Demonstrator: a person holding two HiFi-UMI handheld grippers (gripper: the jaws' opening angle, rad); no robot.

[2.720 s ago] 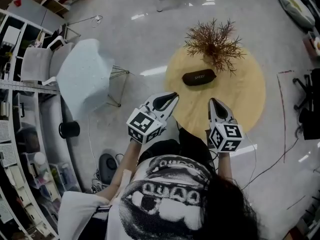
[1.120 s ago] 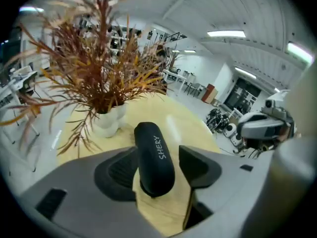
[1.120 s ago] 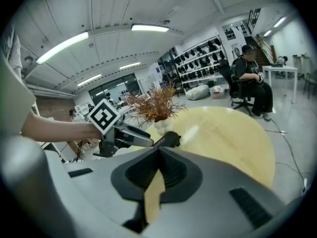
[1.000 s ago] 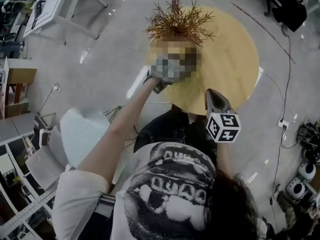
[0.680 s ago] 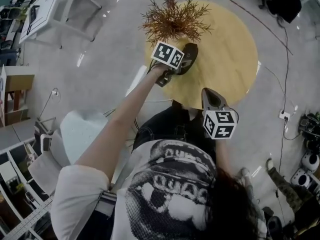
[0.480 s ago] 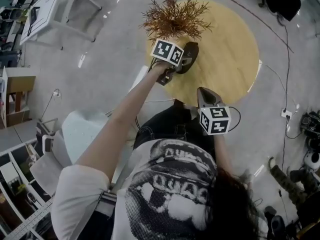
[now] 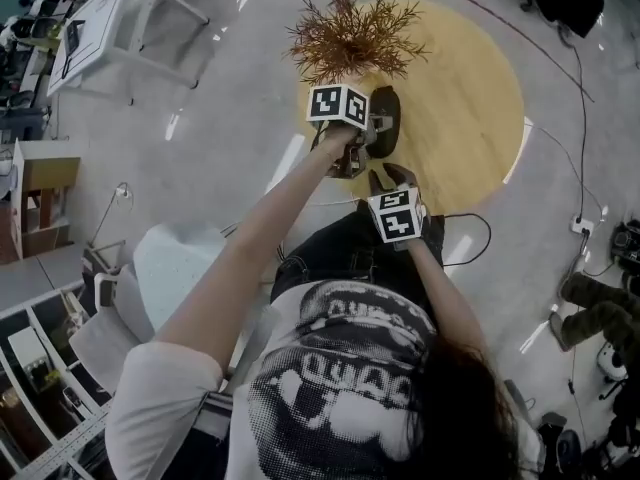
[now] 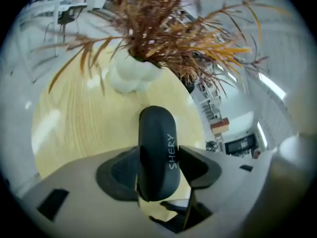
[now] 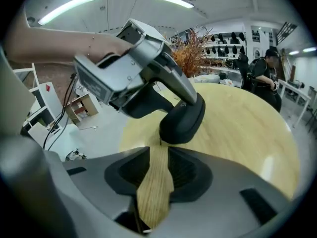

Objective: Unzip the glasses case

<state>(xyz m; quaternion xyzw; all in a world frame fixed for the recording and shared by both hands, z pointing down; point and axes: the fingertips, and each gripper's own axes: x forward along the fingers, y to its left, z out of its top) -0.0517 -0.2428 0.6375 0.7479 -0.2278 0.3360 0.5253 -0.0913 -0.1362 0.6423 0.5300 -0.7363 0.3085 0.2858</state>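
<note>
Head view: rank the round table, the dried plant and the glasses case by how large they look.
1. round table, largest by far
2. dried plant
3. glasses case, smallest, though partly covered

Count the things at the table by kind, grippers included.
Glasses case: 1
Dried plant in white pot: 1
Round table: 1
Grippers: 2 (left gripper, fingers just been closing on the case; right gripper, fingers just been opening, empty)
Total: 5
</note>
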